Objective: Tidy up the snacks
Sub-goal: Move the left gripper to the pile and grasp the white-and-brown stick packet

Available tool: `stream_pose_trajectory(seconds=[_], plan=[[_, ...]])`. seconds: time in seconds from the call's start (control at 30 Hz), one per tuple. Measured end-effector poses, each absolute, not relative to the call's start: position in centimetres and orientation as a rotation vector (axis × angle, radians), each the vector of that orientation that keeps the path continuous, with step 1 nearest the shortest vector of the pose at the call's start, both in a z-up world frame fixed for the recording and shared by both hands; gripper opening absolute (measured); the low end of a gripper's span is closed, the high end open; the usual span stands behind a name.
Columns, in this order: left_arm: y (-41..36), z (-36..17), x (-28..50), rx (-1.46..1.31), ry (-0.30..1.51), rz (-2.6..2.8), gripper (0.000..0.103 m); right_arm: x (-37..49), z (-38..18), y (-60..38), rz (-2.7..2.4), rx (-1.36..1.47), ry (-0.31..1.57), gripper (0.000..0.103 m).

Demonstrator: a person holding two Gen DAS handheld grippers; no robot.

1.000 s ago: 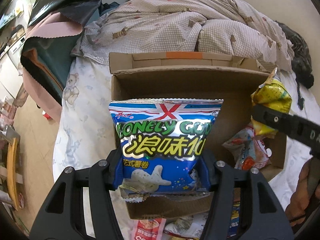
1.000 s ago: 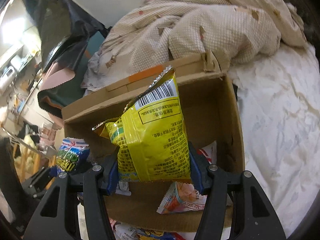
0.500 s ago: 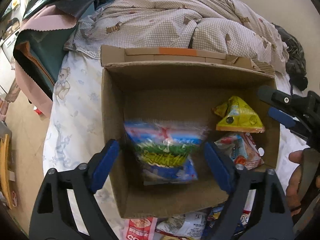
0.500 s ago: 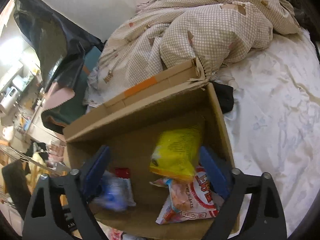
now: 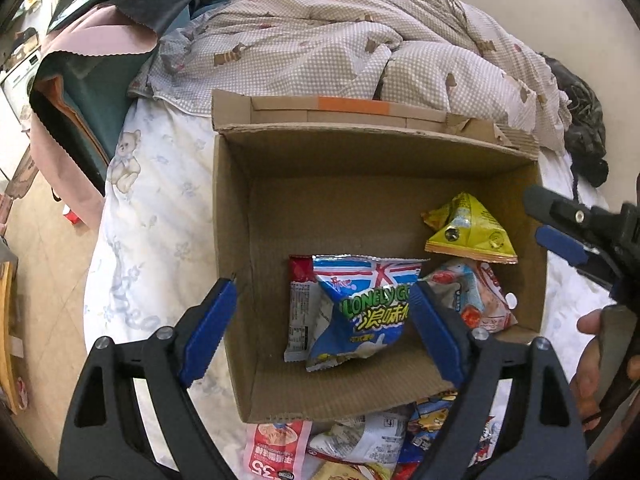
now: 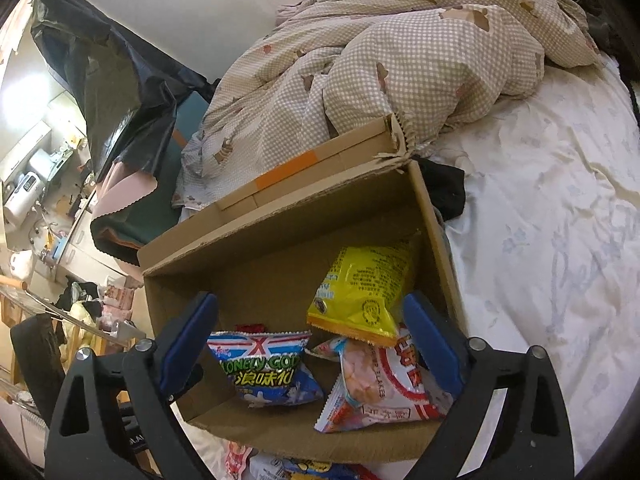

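An open cardboard box [image 5: 360, 168] [image 6: 256, 264] sits on the bed. Inside lie a blue Lonely God bag [image 5: 360, 312] [image 6: 264, 368], a yellow bag [image 5: 472, 232] [image 6: 360, 292], a red-and-white bag [image 5: 476, 296] [image 6: 384, 388] and a small red-topped packet [image 5: 298, 312]. My left gripper [image 5: 324, 332] is open and empty above the box's near side. My right gripper [image 6: 312, 344] is open and empty above the box; it also shows at the right edge of the left wrist view [image 5: 576, 236].
More snack bags [image 5: 352, 448] [image 6: 288, 466] lie on the bed in front of the box. A checked quilt [image 5: 340, 48] is bunched behind it. White sheet [image 6: 540, 220] lies to the right. The floor and furniture [image 5: 36, 240] are at the left.
Both grippers opened and dropped their bags. The blue bag and the yellow bag fell into the box and now lie still on its floor. Both grippers drew back a little.
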State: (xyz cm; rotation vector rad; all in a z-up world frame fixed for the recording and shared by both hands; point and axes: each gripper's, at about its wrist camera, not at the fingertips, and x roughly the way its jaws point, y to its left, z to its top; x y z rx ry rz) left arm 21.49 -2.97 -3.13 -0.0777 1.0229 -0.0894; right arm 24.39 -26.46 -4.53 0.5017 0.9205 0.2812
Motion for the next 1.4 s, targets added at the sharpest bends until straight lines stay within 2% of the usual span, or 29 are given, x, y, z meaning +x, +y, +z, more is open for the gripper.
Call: stream_pose_trajectory(seconds=[0.53,0.8,1.2,1.4], plan=[[-2.2,-0.4,16.6,-0.036,0.958,-0.097,0.086,18.9,-1.8,-26.8,0.331,0.513,0.905,0.096],[-0.9,-0.6,13.8,-0.050,0.991,-0.080,0.086,14.2,-1.4,-27.7,0.367,0.569,0.906,0.096],[0.5,-1.2,9.6,-0.054,1.021,-0.029,0.086,10.1,-2.4,-27.1,0.347,0.478,0.957,0.096],[1.0,-2.1,8.0,-0.040,1.048,-0.014,0.086,9.0,-4.3,-26.9,0.312,0.439,1.046,0.096]])
